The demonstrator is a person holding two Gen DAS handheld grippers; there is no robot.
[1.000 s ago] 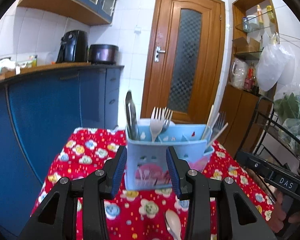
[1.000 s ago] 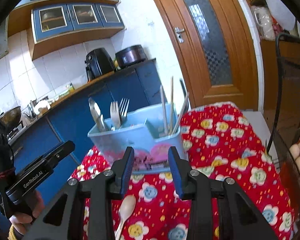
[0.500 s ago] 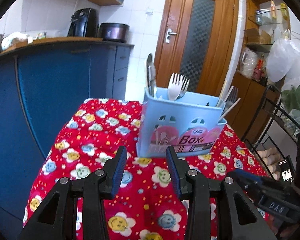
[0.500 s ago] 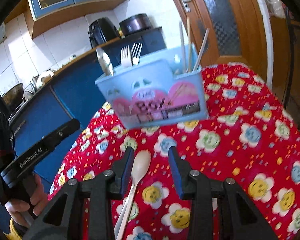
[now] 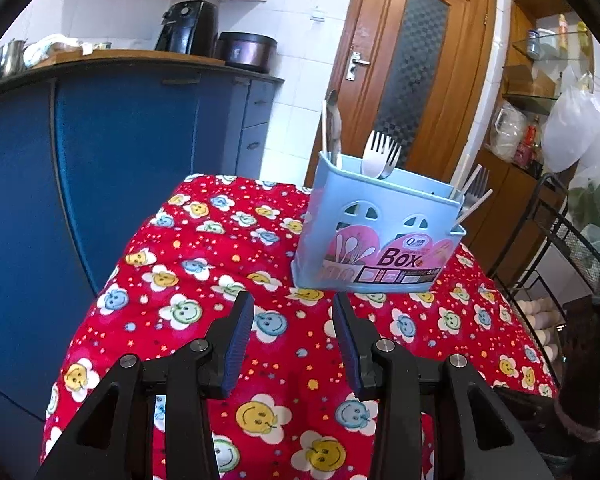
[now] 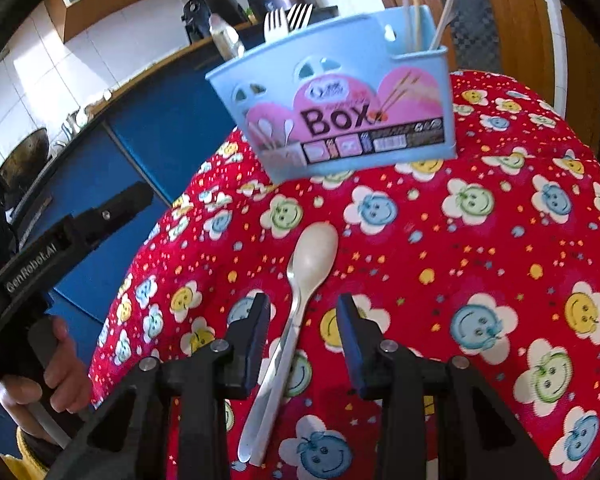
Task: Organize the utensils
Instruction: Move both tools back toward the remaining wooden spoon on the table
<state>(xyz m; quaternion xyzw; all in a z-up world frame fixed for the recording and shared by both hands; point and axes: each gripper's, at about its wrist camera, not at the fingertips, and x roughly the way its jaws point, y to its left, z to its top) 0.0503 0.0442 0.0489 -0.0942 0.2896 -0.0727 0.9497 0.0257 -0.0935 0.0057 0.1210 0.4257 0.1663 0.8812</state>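
Observation:
A light blue utensil box point(image 5: 380, 240) stands on the red flowered tablecloth point(image 5: 204, 280); it also shows in the right wrist view point(image 6: 340, 108). It holds forks point(image 5: 378, 152), a spoon and chopsticks. A cream spoon point(image 6: 300, 300) lies on the cloth with a second utensil beside its handle. My right gripper point(image 6: 303, 312) is open, its fingers on either side of the spoon's handle, just above it. My left gripper point(image 5: 293, 320) is open and empty, in front of the box and apart from it.
Blue kitchen cabinets point(image 5: 100, 160) stand left of the table. A black wire rack point(image 5: 572, 264) with eggs stands to the right. A wooden door point(image 5: 416, 60) is behind. The left hand-held unit point(image 6: 52, 256) shows at the left of the right wrist view.
Both grippers have drawn back from the box and tilted down. The right gripper has come over the spoon, whose handle now lies between its fingers.

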